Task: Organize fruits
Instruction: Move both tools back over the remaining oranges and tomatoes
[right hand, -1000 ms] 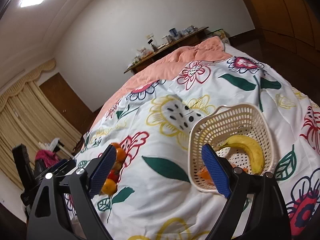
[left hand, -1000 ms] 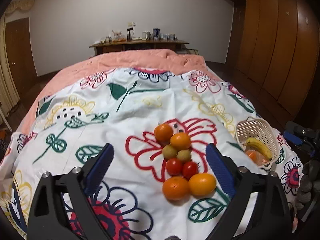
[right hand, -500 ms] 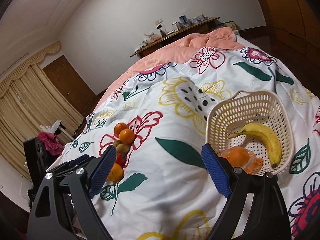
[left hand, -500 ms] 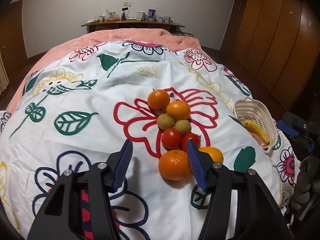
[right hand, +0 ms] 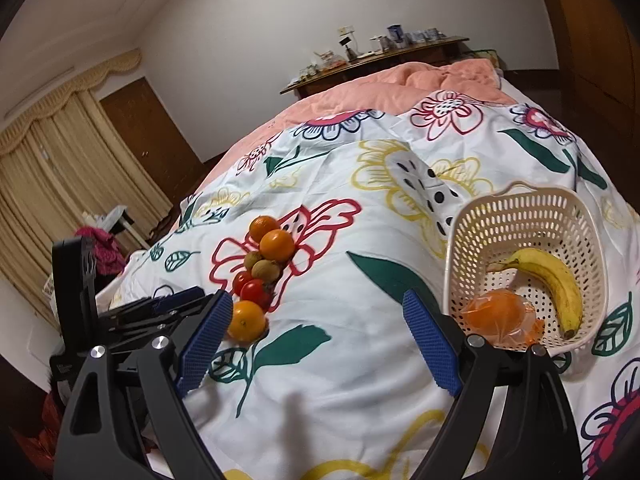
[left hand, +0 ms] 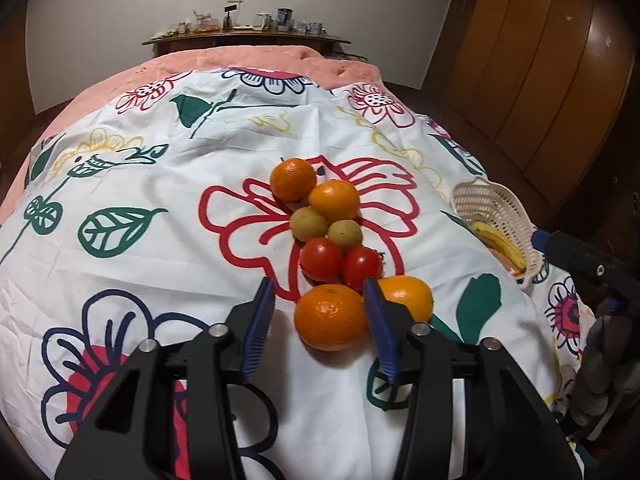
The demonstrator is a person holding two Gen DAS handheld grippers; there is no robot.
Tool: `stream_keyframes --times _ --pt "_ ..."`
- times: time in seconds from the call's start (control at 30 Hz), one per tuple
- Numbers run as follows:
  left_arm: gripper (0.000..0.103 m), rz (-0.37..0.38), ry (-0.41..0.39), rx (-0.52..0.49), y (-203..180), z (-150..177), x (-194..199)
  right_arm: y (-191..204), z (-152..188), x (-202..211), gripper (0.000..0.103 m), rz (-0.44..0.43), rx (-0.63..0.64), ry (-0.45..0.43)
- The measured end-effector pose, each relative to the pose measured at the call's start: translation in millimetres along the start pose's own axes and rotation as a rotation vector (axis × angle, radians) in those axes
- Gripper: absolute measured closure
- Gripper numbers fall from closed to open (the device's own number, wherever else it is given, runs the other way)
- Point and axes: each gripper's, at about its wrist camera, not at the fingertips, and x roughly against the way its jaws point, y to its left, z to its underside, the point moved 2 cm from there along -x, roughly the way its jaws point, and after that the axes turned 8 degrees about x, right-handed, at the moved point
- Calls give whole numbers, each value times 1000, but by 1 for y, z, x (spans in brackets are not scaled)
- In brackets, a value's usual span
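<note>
Closing in, the left hand-held gripper brackets the nearest orange, right pad touching, left pad apart, near the bed's front edge.

Wide-open right hand-held gripper above floral quilt, beside basket with banana.

Dresser items too small
</note>
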Motion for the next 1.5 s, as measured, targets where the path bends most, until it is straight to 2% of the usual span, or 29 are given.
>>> stream_keyframes --times 0.1,0.8,1.0,1.13,1.27,1.4,1.5 --pt "64 25 17 -12 -2 5 1 7 2 -3 17 -5 19 15" --pt "64 96 17 23 12 16 15 38 8 -21 17 -6 100 71" --pt "56 85 57 9 9 19 3 45 8 -27 17 1 110 85" --pt "59 103 37 25 13 18 6 47 9 -28 17 6 116 92" --pt "68 100 -7 40 19 15 18 50 9 -30 17 12 127 97" --pt "70 64 -54 35 25 11 32 57 8 -32 17 32 172 107" --pt "70 60 -77 37 29 9 40 67 8 -39 22 63 230 128"
